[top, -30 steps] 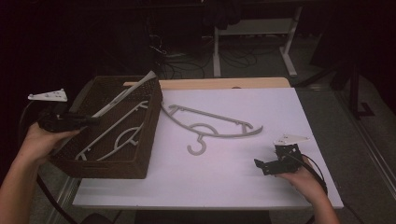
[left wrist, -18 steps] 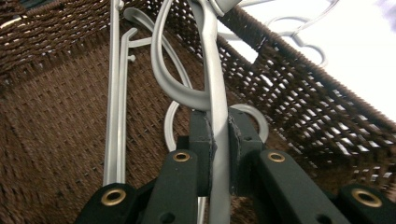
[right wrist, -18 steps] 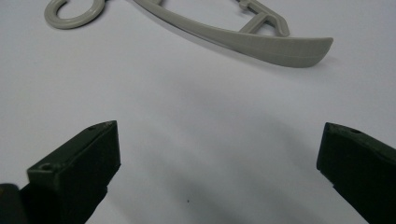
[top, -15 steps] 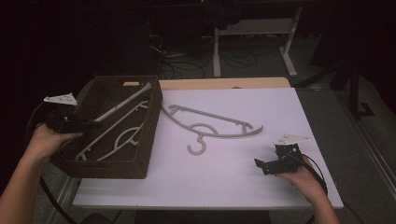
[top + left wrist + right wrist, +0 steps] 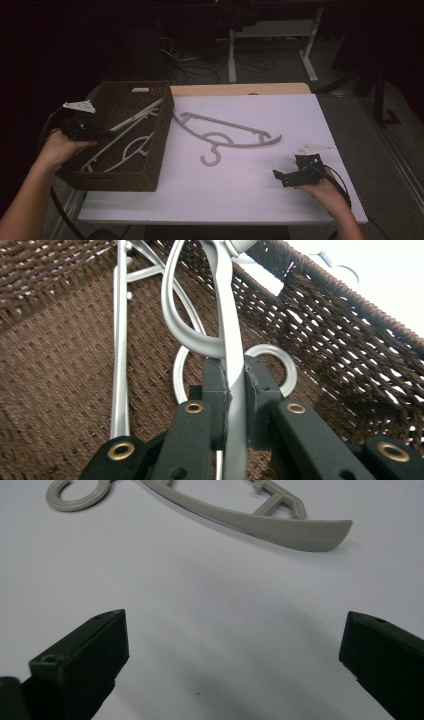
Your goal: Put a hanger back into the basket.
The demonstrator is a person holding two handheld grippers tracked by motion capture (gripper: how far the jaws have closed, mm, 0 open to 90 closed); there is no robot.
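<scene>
High view: the left gripper, at the left of the frame, is clamped on a grey hanger that lies slanted inside the brown woven basket, its upper end propped on the basket's right rim; a second hanger in the basket rests flat on the floor beneath it. Left gripper view: both pads press the flat bar of the held hanger, low against the weave, with the hook ring of the lower hanger just behind the jaws. The step in hand, by judgement, is placing this hanger in the basket, and it is nearly complete; the next move calls for opening the jaws so the bar settles, then drawing the gripper up clear of the rim without snagging the hook. A third hanger on the table lies at centre frame on the white table, hook toward the viewer; the right gripper, at lower right, rests with jaws wide apart and nothing between them; in the right gripper view that hanger's arm tip lies ahead, well apart from the jaws; it looks the likely next pick.
</scene>
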